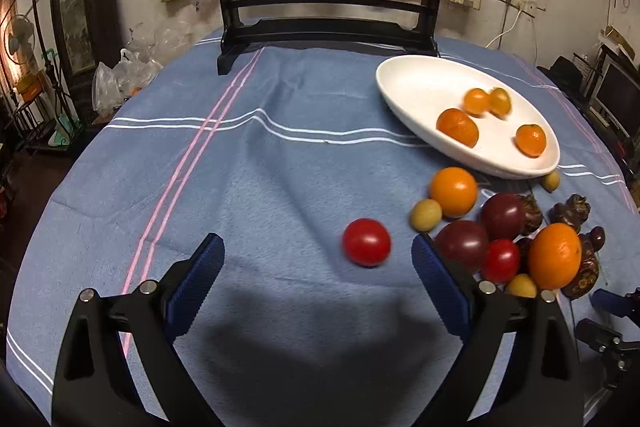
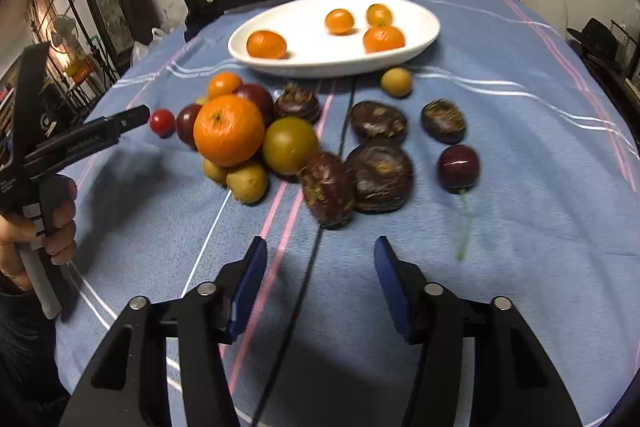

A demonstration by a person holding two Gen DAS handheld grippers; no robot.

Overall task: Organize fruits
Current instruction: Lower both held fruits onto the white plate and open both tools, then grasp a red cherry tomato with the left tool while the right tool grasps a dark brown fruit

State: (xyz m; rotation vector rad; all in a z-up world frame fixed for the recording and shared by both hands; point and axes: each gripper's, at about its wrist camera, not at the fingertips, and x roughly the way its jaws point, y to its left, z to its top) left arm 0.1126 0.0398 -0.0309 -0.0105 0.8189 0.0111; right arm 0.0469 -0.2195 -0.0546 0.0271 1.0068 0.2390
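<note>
Near left: red tomato [image 1: 366, 242] ahead of our left gripper [image 1: 318, 255], jaws wide, empty; we centre before closing
Right gripper [image 2: 320, 255]: parted, empty

1. My left tongs [image 1: 316, 259] tilt downward, jaws spread wide with nothing held.
2. My right tongs [image 2: 320, 259] tilt downward, jaws partly apart and empty.
3. My left hand [image 2: 44, 223] grips its handle at the near left.
</note>
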